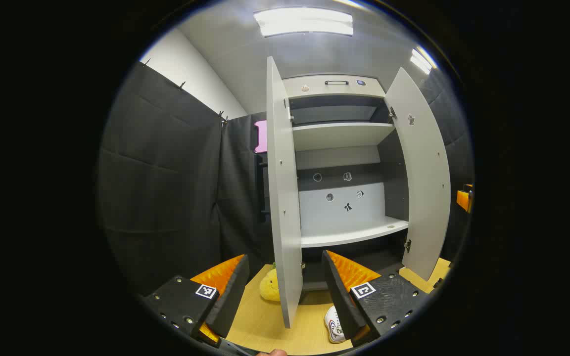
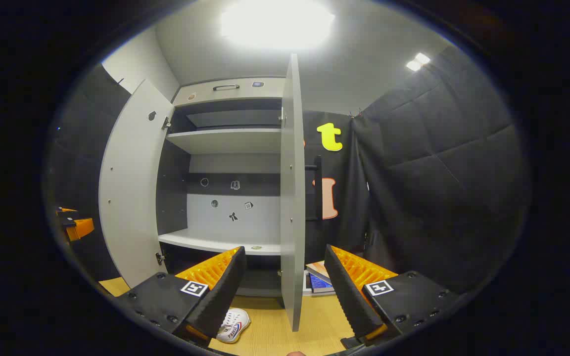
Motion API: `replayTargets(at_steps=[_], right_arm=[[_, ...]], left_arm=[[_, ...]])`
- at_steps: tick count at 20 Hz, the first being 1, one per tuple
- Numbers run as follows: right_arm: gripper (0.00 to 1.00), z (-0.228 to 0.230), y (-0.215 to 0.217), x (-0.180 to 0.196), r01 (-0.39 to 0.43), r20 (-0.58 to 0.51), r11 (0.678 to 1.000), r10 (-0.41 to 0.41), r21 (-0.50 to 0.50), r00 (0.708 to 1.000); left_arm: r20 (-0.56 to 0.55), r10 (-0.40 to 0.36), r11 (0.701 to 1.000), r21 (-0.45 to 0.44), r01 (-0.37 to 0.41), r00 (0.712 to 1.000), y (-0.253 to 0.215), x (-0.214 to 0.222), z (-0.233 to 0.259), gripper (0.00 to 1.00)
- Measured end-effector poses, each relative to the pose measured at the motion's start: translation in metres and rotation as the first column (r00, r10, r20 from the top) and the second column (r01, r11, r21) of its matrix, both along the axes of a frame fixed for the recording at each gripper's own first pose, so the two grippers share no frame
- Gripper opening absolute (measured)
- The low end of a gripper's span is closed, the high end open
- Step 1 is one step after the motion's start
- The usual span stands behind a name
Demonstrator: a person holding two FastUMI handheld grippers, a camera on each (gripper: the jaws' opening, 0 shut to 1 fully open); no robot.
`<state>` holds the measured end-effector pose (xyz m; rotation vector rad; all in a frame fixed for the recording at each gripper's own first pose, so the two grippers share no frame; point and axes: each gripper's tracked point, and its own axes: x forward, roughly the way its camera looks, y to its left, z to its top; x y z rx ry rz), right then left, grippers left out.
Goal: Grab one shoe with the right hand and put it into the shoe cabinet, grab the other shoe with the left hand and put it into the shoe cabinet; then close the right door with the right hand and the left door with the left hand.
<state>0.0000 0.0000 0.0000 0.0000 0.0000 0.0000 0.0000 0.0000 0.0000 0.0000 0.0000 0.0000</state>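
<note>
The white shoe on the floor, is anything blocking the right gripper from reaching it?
Nothing visible. The white shoe lies on the bare wooden floor just beyond the open right gripper, to the left of the open right door, which stands edge-on ahead.

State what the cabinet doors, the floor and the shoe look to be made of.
Cabinet doors: likely laminated board, matte pale grey, flat thin edges. Floor: wood-look laminate, probably, with light grain. Shoe: white sneaker, seemingly synthetic leather, laced.
</note>
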Motion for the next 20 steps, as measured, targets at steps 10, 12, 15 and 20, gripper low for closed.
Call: replayTargets(at_steps=[10, 12, 15, 20], right_arm=[[0.99, -0.0009, -0.0030, 0.0068, -0.011, 0.003, 1.000, 0.011, -0.008, 1.000], [0.99, -0.0012, -0.0038, 0.0079, -0.012, 0.003, 1.000, 0.012, -0.009, 1.000], [0.99, -0.0017, -0.0055, 0.0078, -0.011, 0.004, 1.000, 0.011, -0.008, 1.000], [0.99, -0.0009, -0.0062, 0.0097, -0.011, 0.002, 1.000, 0.011, -0.015, 1.000]], left_arm=[[0.021, 0.008, 1.000, 0.024, -0.008, 1.000, 0.0012, 0.0005, 0.0044, 0.79], [0.024, 0.008, 1.000, 0.025, -0.009, 1.000, 0.0009, 0.0009, 0.0041, 0.79], [0.026, 0.007, 1.000, 0.024, -0.008, 1.000, 0.0006, 0.0011, 0.0041, 0.79], [0.029, 0.003, 1.000, 0.019, -0.004, 1.000, 0.0008, 0.0024, 0.0038, 0.79]])
